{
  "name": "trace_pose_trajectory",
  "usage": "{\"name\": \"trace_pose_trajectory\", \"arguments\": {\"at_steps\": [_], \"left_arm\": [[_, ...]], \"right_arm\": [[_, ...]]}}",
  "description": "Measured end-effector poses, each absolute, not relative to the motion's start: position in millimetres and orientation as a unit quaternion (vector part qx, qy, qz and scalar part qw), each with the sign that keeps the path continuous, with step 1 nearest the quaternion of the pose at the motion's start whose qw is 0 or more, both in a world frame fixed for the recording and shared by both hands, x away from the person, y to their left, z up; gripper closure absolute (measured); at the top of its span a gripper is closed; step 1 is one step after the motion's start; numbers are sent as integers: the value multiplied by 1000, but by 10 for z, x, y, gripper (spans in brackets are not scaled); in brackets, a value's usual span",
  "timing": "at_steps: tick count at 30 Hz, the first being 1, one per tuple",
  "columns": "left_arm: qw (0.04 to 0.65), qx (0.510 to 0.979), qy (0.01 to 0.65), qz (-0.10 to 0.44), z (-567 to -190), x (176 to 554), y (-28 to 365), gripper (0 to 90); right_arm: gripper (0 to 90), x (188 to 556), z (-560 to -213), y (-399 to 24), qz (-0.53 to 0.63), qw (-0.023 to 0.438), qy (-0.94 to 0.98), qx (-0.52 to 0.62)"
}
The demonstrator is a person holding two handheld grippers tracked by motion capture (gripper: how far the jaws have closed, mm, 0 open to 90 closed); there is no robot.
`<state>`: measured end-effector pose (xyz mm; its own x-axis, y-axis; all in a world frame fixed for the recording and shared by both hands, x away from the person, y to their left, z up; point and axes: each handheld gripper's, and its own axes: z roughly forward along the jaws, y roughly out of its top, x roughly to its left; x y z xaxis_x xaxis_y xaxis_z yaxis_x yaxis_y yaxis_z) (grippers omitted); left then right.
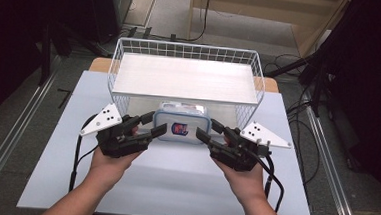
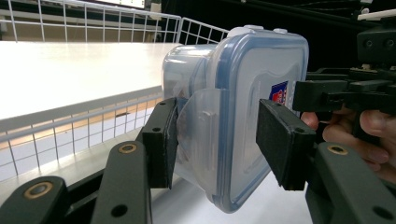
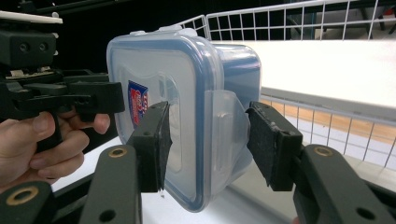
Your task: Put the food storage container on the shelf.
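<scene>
A clear plastic box with a blue-rimmed lid (image 1: 181,128) stands on its edge on the table, its lid facing the person, right in front of the wire basket. My left gripper (image 1: 156,123) is open around the box's left side. In the left gripper view its jaws straddle the side latch flap (image 2: 201,130) of the box (image 2: 247,93), and the rear pad (image 2: 161,140) is close against the flap. My right gripper (image 1: 207,129) is open around the right side, its jaws on either side of the other flap (image 3: 226,126) of the box (image 3: 177,93).
A white wire basket (image 1: 111,72) with a white board (image 1: 185,77) laid across it stands at the back of the pale table (image 1: 173,186). Cables trail from both grippers toward the front. Dark stands and floor cables flank the table.
</scene>
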<state>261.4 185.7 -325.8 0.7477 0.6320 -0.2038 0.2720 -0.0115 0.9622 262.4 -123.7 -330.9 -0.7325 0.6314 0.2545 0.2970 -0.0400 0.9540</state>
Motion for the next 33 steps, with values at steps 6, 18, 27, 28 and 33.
{"name": "trace_pose_trajectory", "arguments": {"at_steps": [6, 18, 27, 28, 33], "left_arm": [[624, 695, 328, 144, -3224, 2733, 1859, 503], [628, 692, 332, 128, -3094, 3023, 1856, 503], [630, 692, 327, 131, -2924, 3294, 1832, 504], [630, 692, 327, 131, -2924, 3294, 1832, 503], [636, 684, 336, 125, -2877, 3461, 1827, 503]], "right_arm": [[514, 2753, -3275, -1233, 636, 128, 678, 345], [514, 2980, -3120, -1239, 633, 133, 678, 349], [514, 3232, -2970, -1259, 639, 133, 670, 354], [514, 3232, -2970, -1259, 639, 133, 670, 354], [513, 3406, -2925, -1267, 640, 125, 665, 364]]}}
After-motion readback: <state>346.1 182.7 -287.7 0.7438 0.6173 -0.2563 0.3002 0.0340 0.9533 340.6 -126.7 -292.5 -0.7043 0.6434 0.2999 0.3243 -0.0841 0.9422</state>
